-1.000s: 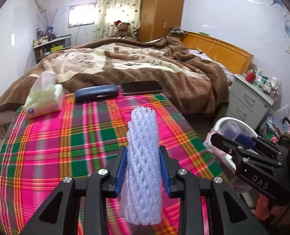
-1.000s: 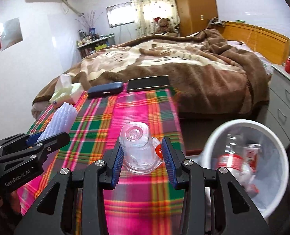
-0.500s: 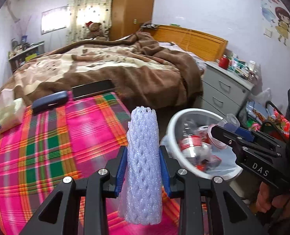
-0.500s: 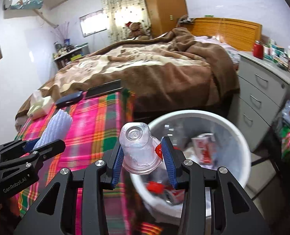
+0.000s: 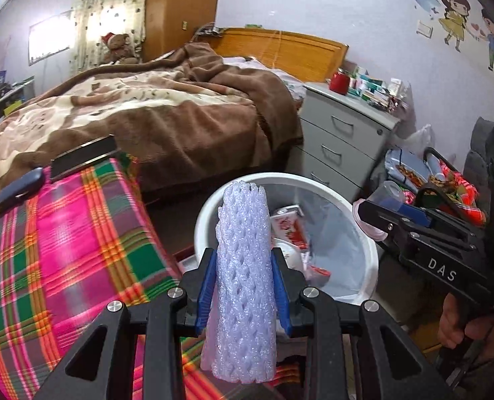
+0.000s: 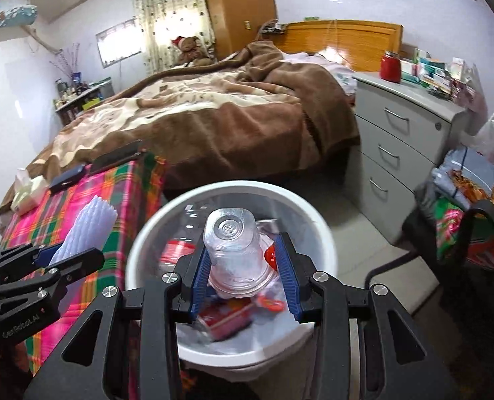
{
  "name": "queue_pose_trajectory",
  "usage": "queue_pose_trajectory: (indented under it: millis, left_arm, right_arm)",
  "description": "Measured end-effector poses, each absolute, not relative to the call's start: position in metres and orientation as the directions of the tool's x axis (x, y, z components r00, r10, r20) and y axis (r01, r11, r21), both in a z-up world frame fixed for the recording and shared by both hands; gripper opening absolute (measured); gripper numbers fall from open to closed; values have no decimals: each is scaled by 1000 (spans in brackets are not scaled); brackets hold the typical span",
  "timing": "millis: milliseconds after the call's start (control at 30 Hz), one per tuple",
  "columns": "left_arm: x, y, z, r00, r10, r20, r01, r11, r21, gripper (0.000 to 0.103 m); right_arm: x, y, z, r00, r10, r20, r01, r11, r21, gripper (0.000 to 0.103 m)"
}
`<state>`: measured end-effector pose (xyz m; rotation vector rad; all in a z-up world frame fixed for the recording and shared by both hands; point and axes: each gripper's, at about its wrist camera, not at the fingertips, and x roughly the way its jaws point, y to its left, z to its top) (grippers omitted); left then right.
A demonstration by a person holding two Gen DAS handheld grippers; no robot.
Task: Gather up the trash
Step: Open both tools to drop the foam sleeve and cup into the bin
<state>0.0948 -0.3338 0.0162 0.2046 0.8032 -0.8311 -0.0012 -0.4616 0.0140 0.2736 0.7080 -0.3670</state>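
My left gripper [image 5: 243, 286] is shut on a white foam net sleeve [image 5: 241, 273], held upright at the near rim of the white trash bin [image 5: 363, 230]. My right gripper [image 6: 241, 273] is shut on a clear plastic cup [image 6: 235, 250], held upside down over the bin [image 6: 317, 223], which holds red and white wrappers and a bottle. The right gripper with the cup [image 5: 385, 196] shows at the right of the left wrist view. The left gripper with the sleeve [image 6: 86, 230] shows at the left of the right wrist view.
A table with a pink plaid cloth [image 5: 63, 233] stands left of the bin, with a dark case [image 5: 20, 190] and a black tablet [image 5: 83, 160] at its far edge. A bed [image 5: 146, 110], grey drawers [image 6: 400, 140] and bags [image 6: 473, 206] surround the bin.
Both grippers have swung right from above the table to the bin, each keeping its load. The cup now hangs over the bin and the sleeve is at its rim.
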Motion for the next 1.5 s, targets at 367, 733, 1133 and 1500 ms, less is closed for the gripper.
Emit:
queue_pose_trajectory:
  millis: [367, 733, 1133, 1500]
  left_arm:
    - [99, -373, -12, 346, -560, -753, 739, 657, -149, 33]
    - [109, -377, -18, 357, -546, -758, 717, 680, -153, 61]
    - [105, -363, -13, 383, -540, -749, 697, 701, -150, 66]
    - [75, -331, 3, 500, -516, -695, 656, 750, -85, 66]
  right_arm:
    - [10, -485, -13, 652, -194, -733, 419, 898, 134, 40]
    - [16, -491, -22, 626, -177, -759, 411, 903, 128, 60]
    - [10, -483, -14, 645, -185, -741, 415, 899, 137, 60]
    - [-23, -453, 3, 715, -216, -665, 417, 895, 158, 60]
